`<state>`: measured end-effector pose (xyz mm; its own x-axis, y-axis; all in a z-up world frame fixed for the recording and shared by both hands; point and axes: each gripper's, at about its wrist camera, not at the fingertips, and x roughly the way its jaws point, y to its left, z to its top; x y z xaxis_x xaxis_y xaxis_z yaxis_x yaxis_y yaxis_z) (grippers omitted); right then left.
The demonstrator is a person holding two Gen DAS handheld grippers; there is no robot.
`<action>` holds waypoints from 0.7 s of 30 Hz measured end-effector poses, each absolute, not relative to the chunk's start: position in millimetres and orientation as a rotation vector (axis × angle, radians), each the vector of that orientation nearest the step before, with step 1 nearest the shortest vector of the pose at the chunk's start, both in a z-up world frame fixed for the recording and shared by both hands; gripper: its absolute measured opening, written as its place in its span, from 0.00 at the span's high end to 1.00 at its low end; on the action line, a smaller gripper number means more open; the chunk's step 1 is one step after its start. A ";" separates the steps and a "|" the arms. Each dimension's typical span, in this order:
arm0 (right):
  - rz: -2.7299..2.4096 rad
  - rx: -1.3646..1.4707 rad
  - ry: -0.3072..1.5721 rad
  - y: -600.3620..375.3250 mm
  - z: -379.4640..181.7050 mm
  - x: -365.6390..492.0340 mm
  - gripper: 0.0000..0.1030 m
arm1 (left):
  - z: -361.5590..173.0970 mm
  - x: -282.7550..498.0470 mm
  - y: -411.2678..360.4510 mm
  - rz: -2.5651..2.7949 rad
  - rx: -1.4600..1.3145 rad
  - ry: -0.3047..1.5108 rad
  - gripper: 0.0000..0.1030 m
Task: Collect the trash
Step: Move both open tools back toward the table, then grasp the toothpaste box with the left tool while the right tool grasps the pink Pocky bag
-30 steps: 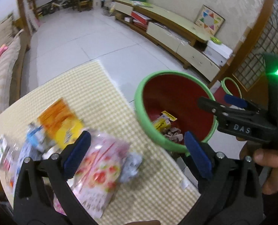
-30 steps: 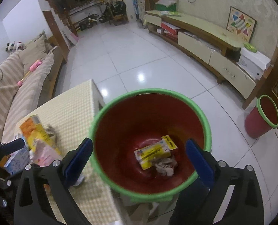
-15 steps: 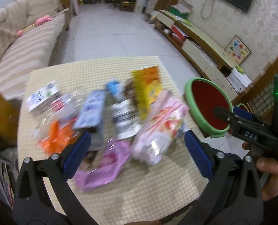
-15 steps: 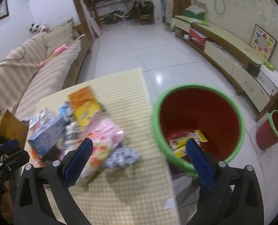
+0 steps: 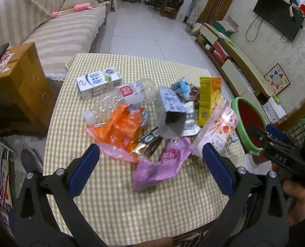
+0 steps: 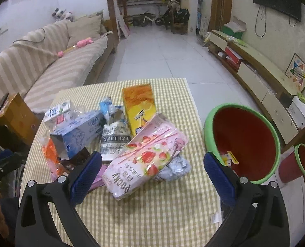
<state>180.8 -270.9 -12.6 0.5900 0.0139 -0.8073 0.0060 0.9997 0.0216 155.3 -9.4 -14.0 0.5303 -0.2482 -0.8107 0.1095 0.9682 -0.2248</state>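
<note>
Checked cloth covers the worktop (image 6: 173,216), trash heaped beside the red bin (image 6: 245,140). Both left tongs (image 5: 150,164) and right tongs (image 6: 152,170) gape empty; slippery wrappers (image 5: 158,164) may slide off.

"POCKY" on pink box (image 6: 144,156)

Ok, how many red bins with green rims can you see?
2. The big bin stands beside the table's right edge, some trash in its bottom. A smaller bin stands on the floor past it, further right. None seems hidden.
</note>
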 end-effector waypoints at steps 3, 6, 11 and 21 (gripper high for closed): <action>0.023 0.040 0.974 -266.4 -21.1 180.1 0.07 | -18.6 154.1 -3.1 -0.229 -0.150 1.000 0.05; 0.014 0.032 0.988 -263.2 -26.8 179.4 0.07 | -21.9 155.2 -0.3 -0.245 -0.166 1.012 0.05; 0.007 0.083 1.032 -269.5 -40.3 182.3 0.07 | -23.4 165.0 -11.9 -0.266 -0.151 1.020 0.05; -0.007 0.241 1.105 -285.7 -62.6 204.5 0.07 | -38.4 205.9 -50.0 -0.293 -0.078 1.056 0.05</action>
<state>204.5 -285.7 -62.6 0.4516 0.1140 -0.8849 0.1255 0.9738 0.1895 205.9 -50.0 -38.4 0.4574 -0.2751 -0.8456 0.2003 0.9584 -0.2034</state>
